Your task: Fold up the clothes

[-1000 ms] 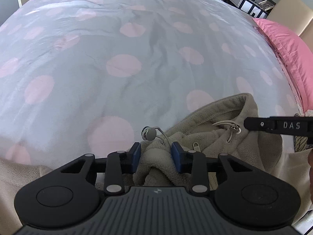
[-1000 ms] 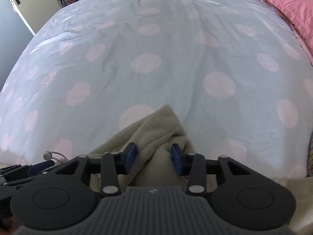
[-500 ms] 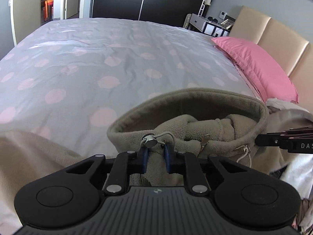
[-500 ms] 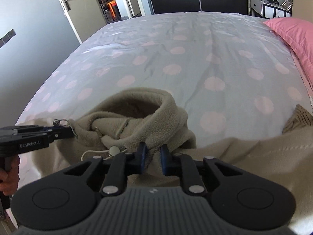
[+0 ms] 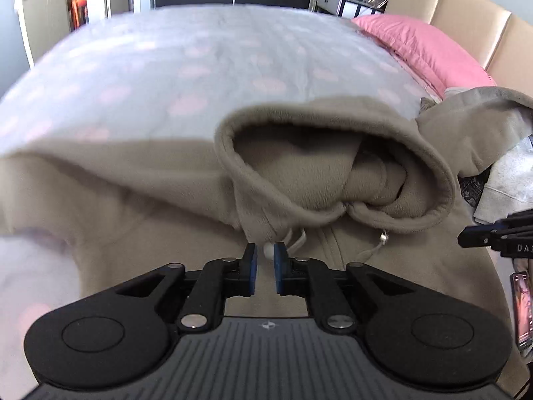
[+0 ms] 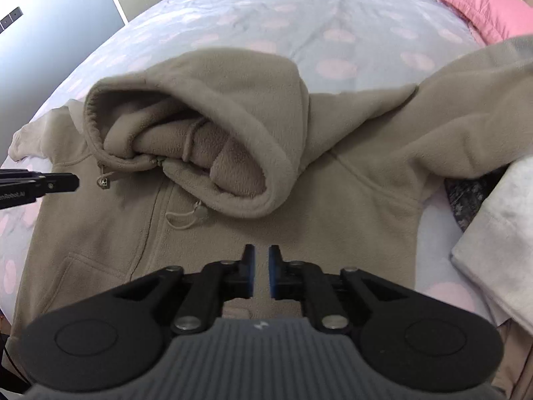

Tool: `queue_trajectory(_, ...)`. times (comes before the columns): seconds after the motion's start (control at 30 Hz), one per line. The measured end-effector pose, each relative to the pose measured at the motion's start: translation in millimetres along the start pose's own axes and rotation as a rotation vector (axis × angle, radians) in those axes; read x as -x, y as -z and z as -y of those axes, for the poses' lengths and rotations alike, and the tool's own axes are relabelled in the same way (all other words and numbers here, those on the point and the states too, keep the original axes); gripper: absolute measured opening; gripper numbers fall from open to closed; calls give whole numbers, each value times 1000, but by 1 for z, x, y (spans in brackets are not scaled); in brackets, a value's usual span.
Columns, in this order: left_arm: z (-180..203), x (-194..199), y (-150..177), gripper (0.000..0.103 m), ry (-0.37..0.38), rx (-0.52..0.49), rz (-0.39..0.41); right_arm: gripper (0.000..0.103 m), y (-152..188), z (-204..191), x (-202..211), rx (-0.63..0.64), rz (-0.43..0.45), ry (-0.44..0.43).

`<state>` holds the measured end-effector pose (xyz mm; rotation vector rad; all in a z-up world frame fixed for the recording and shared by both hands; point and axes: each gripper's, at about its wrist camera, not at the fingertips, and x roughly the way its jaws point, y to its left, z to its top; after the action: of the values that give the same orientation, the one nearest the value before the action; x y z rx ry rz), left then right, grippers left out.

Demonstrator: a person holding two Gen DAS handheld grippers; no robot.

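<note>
Hoodie (image 6: 333, 206) now lies spread front-up on the bed (image 6: 333, 10); half a second ago both my hand-held grippers were pinched on fleece at its collar, and both have since let go and drawn back toward its chest.

Left hand-held gripper (image 5: 265, 260): jaws a narrow gap apart, nothing clamped. The white cord toggle (image 5: 268, 250) shows between the tips, but I judge it lies on the fabric beyond them, not gripped. Right hand-held gripper (image 6: 261, 263): the same narrow gap, empty, hovering over the chest to the right of the zip (image 6: 151, 220).

Reading: lay-out step done; folding proper can start.

Working outward from the hoodie:
- Hood (image 6: 200, 116) stands puffed open above the collar and needs flattening.
- Left sleeve (image 6: 36, 130) reaches the near-left bed edge, so little slack there.
- Right sleeve (image 6: 466, 100) runs up over a pale garment pile (image 6: 493, 233) close on the right; it could drag that along.
- Beyond the hood, the dotted cover is bare well out to the pink pillow (image 6: 479, 3); best room for moving.
</note>
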<state>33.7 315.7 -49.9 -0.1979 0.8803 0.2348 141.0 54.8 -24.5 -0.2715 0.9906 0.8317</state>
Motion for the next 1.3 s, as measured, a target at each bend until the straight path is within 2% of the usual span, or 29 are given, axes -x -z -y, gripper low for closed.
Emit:
queue_trajectory(0.03, 1, 4, -4, 23, -21, -26, 23, 37, -3, -1, 3, 10, 18, 7)
queue_trajectory(0.17, 10, 1, -27, 32, -95, -142, 60, 39, -18, -7, 3, 62, 51, 35)
queue_trajectory(0.23, 13, -9, -37, 44, -121, -204, 60, 41, -28, -10, -2, 85, 54, 50)
queue_trajectory(0.33, 11, -32, -46, 44, -147, -285, 35, 43, -38, -10, -14, 102, 50, 72)
queue_trajectory(0.4, 8, -45, -51, 44, -153, -293, 29, 43, -43, -9, -24, 106, 48, 85)
queue_trajectory(0.47, 7, -56, -56, 41, -160, -293, 42, 41, -48, -9, -31, 114, 56, 102)
queue_trajectory(0.5, 6, -56, -58, 28, -161, -283, 59, 35, -50, -10, -33, 116, 61, 108)
queue_trajectory(0.53, 6, -53, -60, 14, -151, -269, 73, 22, -53, -10, -34, 116, 66, 111)
queue_trajectory(0.63, 3, -35, -62, 9, -88, -240, 110, 13, -58, -10, -27, 116, 76, 105)
queue_trajectory(0.7, 9, -16, -61, 9, -100, -274, 153, 13, -58, -11, -16, 130, 96, 107)
queue_trajectory(0.87, 23, 50, -27, 8, -91, -322, 251, 12, -49, -16, 25, 150, 150, 83)
queue_trajectory(0.93, 30, 63, -14, 9, -80, -354, 256, 12, -38, -20, 38, 174, 153, 74)
queue_trajectory(1.03, 38, 67, 25, 10, -64, -408, 201, 13, -12, -30, 46, 237, 128, 77)
queue_trajectory(1.17, 41, 54, 73, 13, -35, -442, 56, 14, 27, -39, 38, 296, 27, 72)
queue_trajectory(1.3, 41, 56, 100, 14, 0, -444, -6, 14, 59, -40, 37, 318, -36, 81)
